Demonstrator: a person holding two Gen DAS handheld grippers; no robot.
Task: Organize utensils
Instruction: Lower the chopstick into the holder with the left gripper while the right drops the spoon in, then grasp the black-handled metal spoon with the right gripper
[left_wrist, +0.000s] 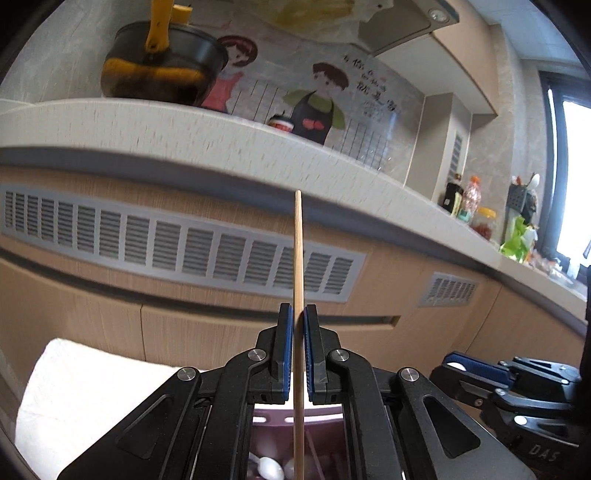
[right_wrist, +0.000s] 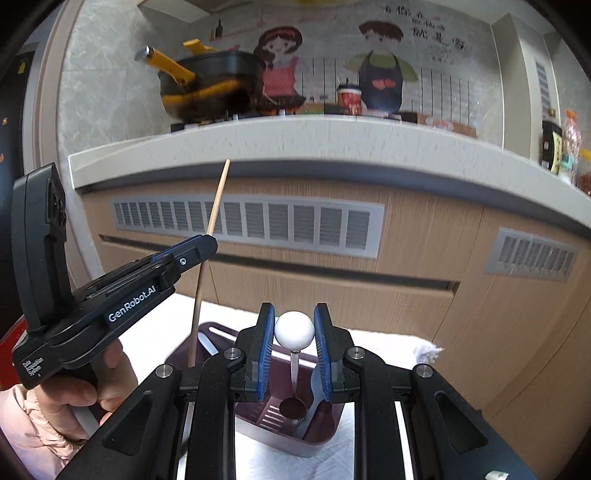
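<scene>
My left gripper (left_wrist: 298, 314) is shut on a wooden chopstick (left_wrist: 297, 258), held upright above a purple utensil basket (left_wrist: 273, 421). In the right wrist view the left gripper (right_wrist: 207, 243) shows at the left with the chopstick (right_wrist: 218, 199) running down towards the basket (right_wrist: 317, 439). My right gripper (right_wrist: 294, 314) is shut on the white ball end of a metal spoon (right_wrist: 294, 329), whose bowl hangs down inside the basket. The right gripper also shows in the left wrist view (left_wrist: 458, 363). A white spoon (left_wrist: 269, 467) lies in the basket.
The basket stands on a white cloth (right_wrist: 369, 339) in front of a wooden cabinet with grey vents (right_wrist: 251, 221). Above is a stone counter (right_wrist: 295, 136) with a black pan with yellow handle (right_wrist: 210, 85), a red cup (right_wrist: 349, 98) and bottles (right_wrist: 557, 147).
</scene>
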